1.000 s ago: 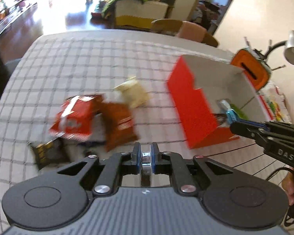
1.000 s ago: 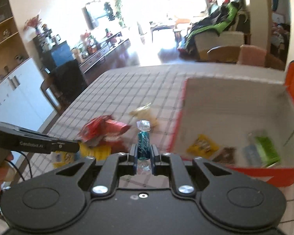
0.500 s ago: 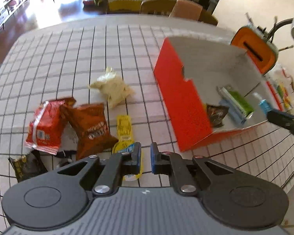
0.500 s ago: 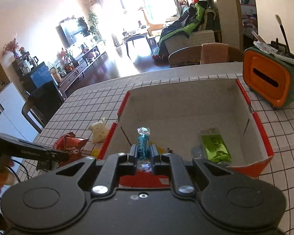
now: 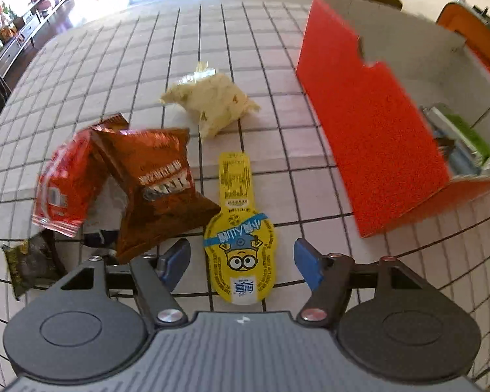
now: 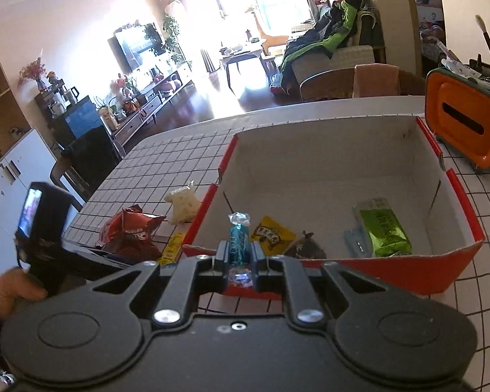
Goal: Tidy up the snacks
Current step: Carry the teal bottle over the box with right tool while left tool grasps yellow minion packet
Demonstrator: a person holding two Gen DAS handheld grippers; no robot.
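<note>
Only the left wrist view shows the left gripper point(image 5: 241, 258) with jaws spread wide, empty, straddling the near end of a yellow pouch point(image 5: 240, 232) lying flat on the gridded tablecloth point(image 5: 147, 65). The pouch carries a goggle-eyed cartoon face and a blue band of Chinese characters, too distorted to read. Left of the jaws lie a brown bag point(image 5: 156, 189), overlapping a red bag point(image 5: 65, 179), and a dark wrapper point(image 5: 29, 264); the brown bag's white lettering is blurred. Ahead of the jaws sits a pale crumpled bag point(image 5: 212, 101). Right of the jaws stands the red box point(image 5: 372, 130).

Only the right wrist view shows the right gripper point(image 6: 238, 254), jaws narrow and clamped on a teal twist-wrapped candy point(image 6: 239, 240), upright, at the near wall of the red box point(image 6: 392, 271). Beyond the jaws, inside the box: a yellow packet point(image 6: 272, 236), a dark wrapper point(image 6: 308, 248), a clear bluish packet point(image 6: 356, 245) and a green packet point(image 6: 383, 233) with unreadable print. An orange holder point(image 6: 464, 124) stands right of the box.
</note>
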